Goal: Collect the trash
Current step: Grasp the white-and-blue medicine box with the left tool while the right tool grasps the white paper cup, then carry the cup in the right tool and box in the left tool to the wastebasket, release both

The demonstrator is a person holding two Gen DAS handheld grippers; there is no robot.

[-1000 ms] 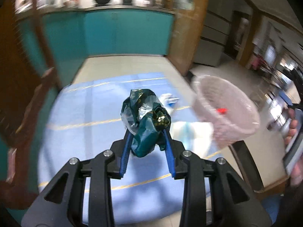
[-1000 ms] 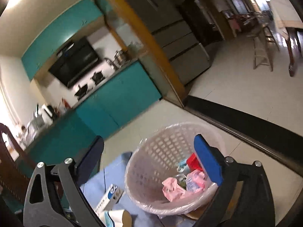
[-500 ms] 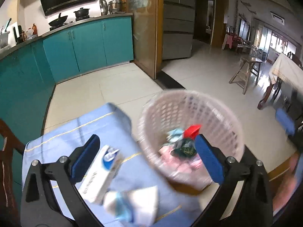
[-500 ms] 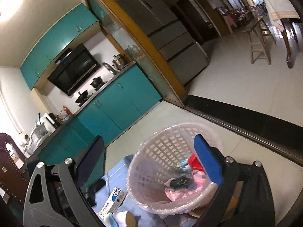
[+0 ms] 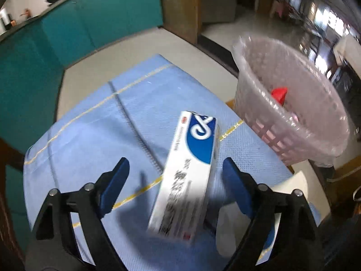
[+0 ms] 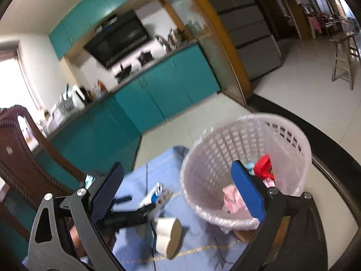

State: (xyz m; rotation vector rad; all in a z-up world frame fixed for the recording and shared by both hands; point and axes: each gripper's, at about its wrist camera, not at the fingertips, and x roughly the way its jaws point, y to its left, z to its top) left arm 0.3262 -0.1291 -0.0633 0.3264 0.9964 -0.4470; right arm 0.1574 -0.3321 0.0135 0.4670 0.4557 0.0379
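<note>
Your left gripper [image 5: 176,180] has just been opening and closing a little; its jaws stand wide above the long white and blue cardboard box [image 5: 187,176] on the blue cloth [image 5: 90,140], not touching it. Your right gripper [image 6: 178,189] is wide and empty, near the pink plastic basket [image 6: 291,135] lined with a clear bag, on the right.

Both wrist views look steeply down, close over the blue tablecloth [image 5: 94,140], sharing the basket [image 6: 246,144].
</note>
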